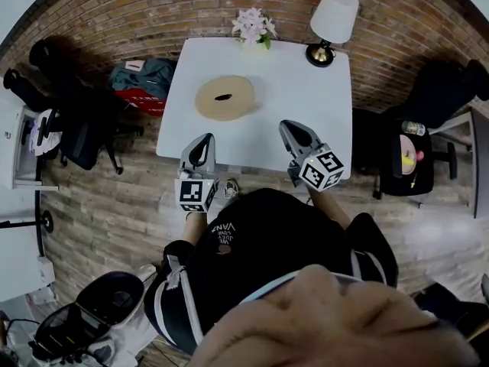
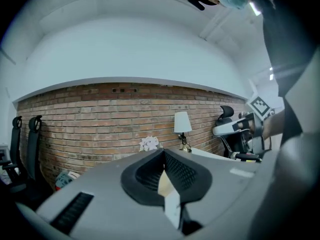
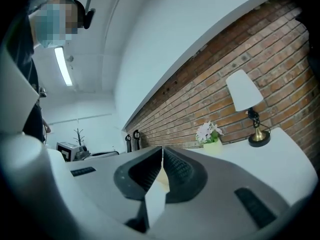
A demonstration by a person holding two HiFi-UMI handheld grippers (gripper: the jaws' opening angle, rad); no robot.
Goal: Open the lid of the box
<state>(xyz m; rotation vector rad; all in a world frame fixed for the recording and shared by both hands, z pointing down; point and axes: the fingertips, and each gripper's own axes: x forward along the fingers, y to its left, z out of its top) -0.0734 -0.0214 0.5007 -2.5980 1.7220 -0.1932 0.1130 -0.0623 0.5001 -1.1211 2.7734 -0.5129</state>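
A round tan box (image 1: pixel 225 97) with a small dark handle on its lid lies on the white table (image 1: pixel 306 90), left of centre. My left gripper (image 1: pixel 202 145) hangs at the table's near edge, below the box, jaws shut and empty. My right gripper (image 1: pixel 295 131) is over the near right part of the table, also shut with nothing held. Both are apart from the box. In the left gripper view the left gripper (image 2: pixel 163 156) points at the brick wall, jaws closed together. The right gripper (image 3: pixel 162 154) looks the same in its own view. The box is hidden in both gripper views.
A pot of pale flowers (image 1: pixel 254 29) stands at the table's far edge and a white-shaded lamp (image 1: pixel 331 23) at its far right corner. Office chairs (image 1: pixel 76 121) are on the left, and a dark chair with items (image 1: pixel 412 155) on the right. A brick wall (image 2: pixel 100 119) lies behind.
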